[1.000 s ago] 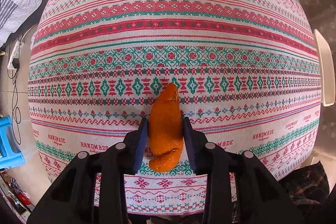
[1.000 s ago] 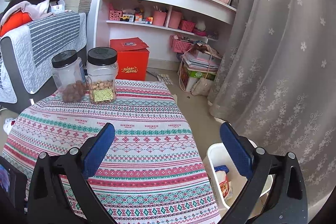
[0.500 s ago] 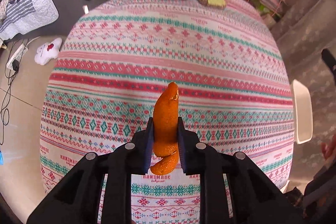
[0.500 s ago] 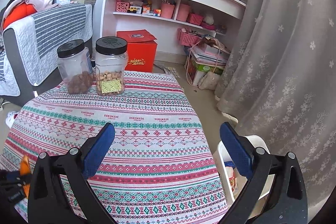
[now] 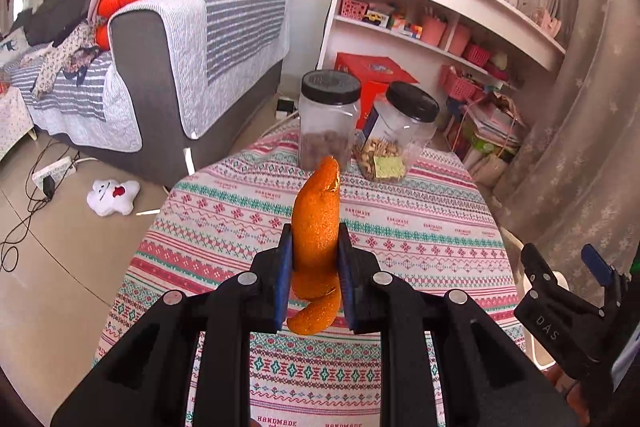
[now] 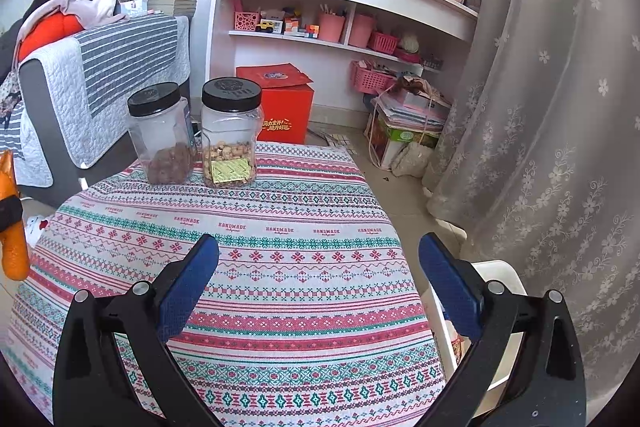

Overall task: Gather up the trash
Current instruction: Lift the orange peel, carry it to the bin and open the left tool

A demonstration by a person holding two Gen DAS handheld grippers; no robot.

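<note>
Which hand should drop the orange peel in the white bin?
Left, probably. The left gripper already pinches the orange peel; the right gripper is open and empty, though nearer the white bin.

A grey sofa [image 5: 160,75] draped with striped quilts stands left of white wall shelves [image 6: 344,11] crowded with pink baskets. Daylight comes through a flowered lace curtain [image 6: 560,107] at right; a red box [image 6: 286,107] sits on the beige tiled floor [image 5: 52,267].

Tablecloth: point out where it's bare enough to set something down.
The tablecloth is bare from the two jars at its far edge to the right gripper. The jars stand close together there. The white bin sits beside the right edge.
</note>
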